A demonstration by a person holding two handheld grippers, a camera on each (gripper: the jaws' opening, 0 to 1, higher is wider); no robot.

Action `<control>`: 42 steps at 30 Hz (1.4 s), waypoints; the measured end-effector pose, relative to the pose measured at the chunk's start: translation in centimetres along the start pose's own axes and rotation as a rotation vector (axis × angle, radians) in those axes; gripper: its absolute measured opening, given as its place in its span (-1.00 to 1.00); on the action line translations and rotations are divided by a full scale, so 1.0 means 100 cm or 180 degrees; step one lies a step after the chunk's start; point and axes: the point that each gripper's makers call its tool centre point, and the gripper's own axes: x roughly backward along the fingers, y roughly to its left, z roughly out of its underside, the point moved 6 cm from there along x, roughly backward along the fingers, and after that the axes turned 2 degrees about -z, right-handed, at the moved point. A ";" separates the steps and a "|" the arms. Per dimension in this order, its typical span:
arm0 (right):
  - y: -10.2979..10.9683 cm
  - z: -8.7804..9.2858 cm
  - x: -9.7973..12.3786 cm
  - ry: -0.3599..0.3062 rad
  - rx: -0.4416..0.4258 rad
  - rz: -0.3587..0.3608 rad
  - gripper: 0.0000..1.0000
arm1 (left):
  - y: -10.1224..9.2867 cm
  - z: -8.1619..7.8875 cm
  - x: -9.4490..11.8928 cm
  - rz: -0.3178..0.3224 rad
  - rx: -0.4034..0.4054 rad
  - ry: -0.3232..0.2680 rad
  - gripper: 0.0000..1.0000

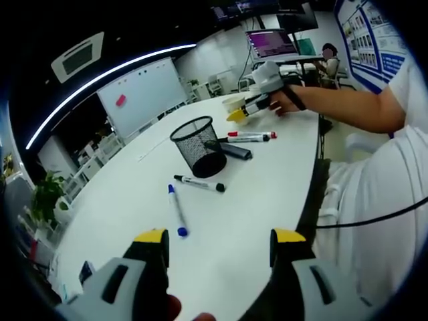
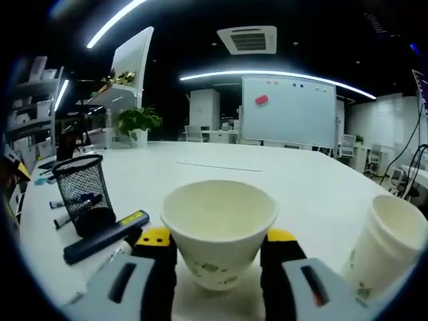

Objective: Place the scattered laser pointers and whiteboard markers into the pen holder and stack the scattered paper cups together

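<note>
White table (image 1: 267, 194) | right gripper (image 2: 217, 244) grips paper cup (image 2: 219, 227) between jaws | left gripper (image 1: 219, 242) open, markers ahead

Office (whiteboard (image 2: 287, 109), meeting table (image 1: 267, 200), monitors (image 1: 271, 41))

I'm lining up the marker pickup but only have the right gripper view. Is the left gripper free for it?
Observer: Yes. The left gripper is open, with nothing between its jaws.
Operator: Which marker lies closest in front of it?
Observer: A blue marker, lying flat on the table just ahead of its jaws.
Operator: What's between that and the pen holder?
Observer: A black marker, lying just short of the pen holder. A red marker lies past the holder, toward the right gripper with its paper cup.
</note>
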 end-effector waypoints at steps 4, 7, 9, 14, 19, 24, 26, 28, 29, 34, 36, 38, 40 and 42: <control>-0.001 -0.001 -0.001 -0.0013 -0.0021 -0.0006 -0.01 | -0.001 0.000 0.000 0.0008 -0.0003 -0.0003 0.23; -0.001 0.000 -0.001 -0.0013 -0.0023 -0.0006 -0.01 | -0.001 -0.001 0.000 0.0005 -0.0003 -0.0002 0.23; -0.002 0.000 -0.001 -0.0010 -0.0027 -0.0008 -0.01 | -0.002 0.000 0.000 0.0003 0.0004 0.0000 0.23; -0.002 0.001 0.000 -0.0041 -0.0051 0.0003 -0.01 | -0.002 0.001 0.000 0.0011 0.0002 0.0005 0.23; -0.001 0.001 -0.001 -0.0034 -0.0021 0.0003 -0.01 | 0.001 0.000 0.003 -0.0002 0.0004 -0.0031 0.23; -0.001 0.000 -0.001 -0.0036 -0.0017 0.0000 -0.02 | 0.002 0.001 0.003 0.0003 0.0003 -0.0029 0.23; 0.000 0.000 0.000 -0.0035 -0.0006 -0.0002 -0.02 | 0.004 0.002 0.003 0.0008 0.0003 -0.0026 0.23; 0.000 0.000 0.001 -0.0035 -0.0008 0.0000 -0.02 | 0.004 0.003 0.002 0.0009 0.0002 -0.0022 0.23; 0.000 0.000 0.001 -0.0033 -0.0004 0.0001 -0.02 | 0.002 0.002 0.003 0.0008 0.0003 -0.0022 0.23; 0.000 0.000 0.001 -0.0031 -0.0006 0.0009 -0.03 | 0.006 0.003 0.003 0.0008 0.0001 -0.0031 0.23; 0.000 0.001 0.001 -0.0032 -0.0009 0.0009 -0.03 | 0.004 0.003 0.002 0.0014 0.0007 -0.0030 0.23; 0.001 0.001 0.001 -0.0028 -0.0011 0.0011 -0.03 | 0.003 0.003 0.002 0.0011 0.0006 -0.0021 0.23; 0.001 0.000 0.001 -0.0024 -0.0007 0.0011 -0.03 | 0.003 0.004 0.002 0.0009 0.0013 -0.0020 0.23; 0.000 0.000 0.001 -0.0030 -0.0011 0.0018 -0.03 | 0.004 0.004 0.002 0.0008 0.0013 -0.0017 0.23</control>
